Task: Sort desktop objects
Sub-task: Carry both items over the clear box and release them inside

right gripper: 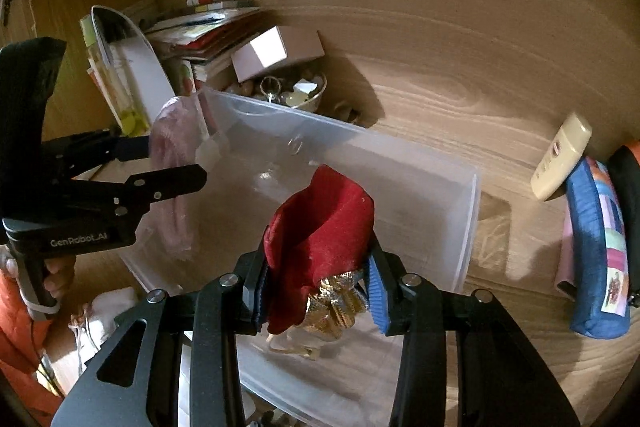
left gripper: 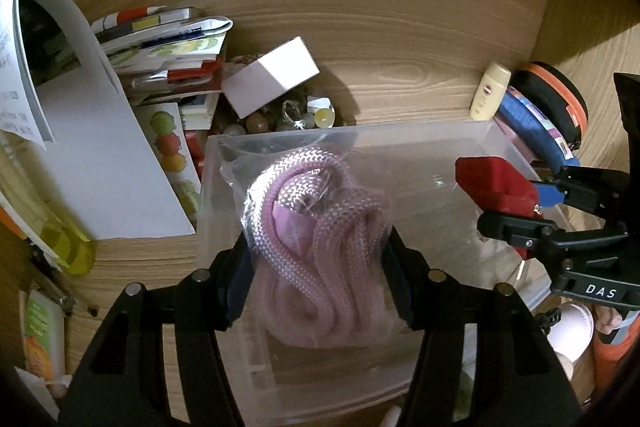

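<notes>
My left gripper (left gripper: pixel 316 259) is shut on a clear bag of pink braided rope (left gripper: pixel 316 239) and holds it over the clear plastic bin (left gripper: pixel 420 147). It also shows in the right wrist view (right gripper: pixel 176 163) with the bag (right gripper: pixel 176 147) at the bin's left wall. My right gripper (right gripper: pixel 316 279) is shut on a red velvet pouch (right gripper: pixel 324 223) with a gold tie, above the bin (right gripper: pixel 440 187). In the left wrist view the pouch (left gripper: pixel 496 183) hangs over the bin's right side, held by the right gripper (left gripper: pixel 520 203).
A stack of books and papers (left gripper: pixel 160 59), a white box (left gripper: pixel 272 75) on a bowl of beads (left gripper: pixel 288 115), a cream lotion bottle (left gripper: pixel 490 91), a blue pencil case (left gripper: pixel 536 127), and a yellow bottle (left gripper: pixel 68 247) lie on the wooden desk.
</notes>
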The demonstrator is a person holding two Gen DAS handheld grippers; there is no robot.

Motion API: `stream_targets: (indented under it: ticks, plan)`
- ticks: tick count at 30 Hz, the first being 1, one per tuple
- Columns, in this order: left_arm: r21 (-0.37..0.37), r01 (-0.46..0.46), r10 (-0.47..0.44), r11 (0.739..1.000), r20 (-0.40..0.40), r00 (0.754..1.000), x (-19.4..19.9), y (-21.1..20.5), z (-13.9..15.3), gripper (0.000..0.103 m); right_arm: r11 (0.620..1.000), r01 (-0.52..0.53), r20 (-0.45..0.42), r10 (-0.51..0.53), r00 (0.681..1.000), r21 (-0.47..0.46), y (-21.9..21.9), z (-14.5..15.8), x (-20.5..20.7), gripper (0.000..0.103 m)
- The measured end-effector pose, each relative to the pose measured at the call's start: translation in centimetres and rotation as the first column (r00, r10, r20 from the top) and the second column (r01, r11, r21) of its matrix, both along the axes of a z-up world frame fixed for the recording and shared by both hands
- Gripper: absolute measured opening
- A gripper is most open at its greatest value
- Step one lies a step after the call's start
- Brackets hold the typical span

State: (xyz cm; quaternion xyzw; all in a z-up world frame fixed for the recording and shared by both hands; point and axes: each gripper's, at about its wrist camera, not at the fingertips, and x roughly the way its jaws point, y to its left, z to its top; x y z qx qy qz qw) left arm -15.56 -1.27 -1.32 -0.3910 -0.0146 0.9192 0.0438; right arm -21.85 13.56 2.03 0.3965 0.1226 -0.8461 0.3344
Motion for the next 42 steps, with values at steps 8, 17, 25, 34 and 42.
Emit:
stream_targets:
  ticks: [8, 17, 25, 34, 42]
  plan:
    - [-0.039, 0.019, -0.020, 0.999, -0.005, 1.000, -0.3, 1.6, -0.1, 0.070, 0.999, -0.008, -0.006, 0.009, 1.000, 0.034, -0.4, -0.5, 0.4, 0.042]
    - [-0.024, 0.000, -0.001, 1.000, -0.033, 0.999, 0.2, 1.1, 0.6, 0.078, 1.000, -0.013, -0.090, 0.015, 0.996, 0.022, -0.7, 0.7, 1.7, 0.069]
    - [-0.023, -0.037, 0.035, 0.999, -0.098, 0.995, 1.5, 0.3, 2.4, 0.086, 1.000, 0.005, -0.142, -0.007, 0.990, -0.012, -0.3, 2.2, 2.4, 0.078]
    - [-0.057, -0.072, 0.061, 0.996, -0.177, 0.982, 4.8, 0.5, 5.2, 0.094, 0.998, 0.047, -0.215, -0.052, 0.975, -0.029, 1.0, 4.4, 4.0, 0.083]
    - [-0.057, -0.100, 0.087, 0.993, -0.201, 0.976, 8.5, 0.0, 6.2, 0.098, 0.996, 0.084, -0.225, -0.088, 0.970, -0.026, 2.7, 4.5, 7.0, 0.085]
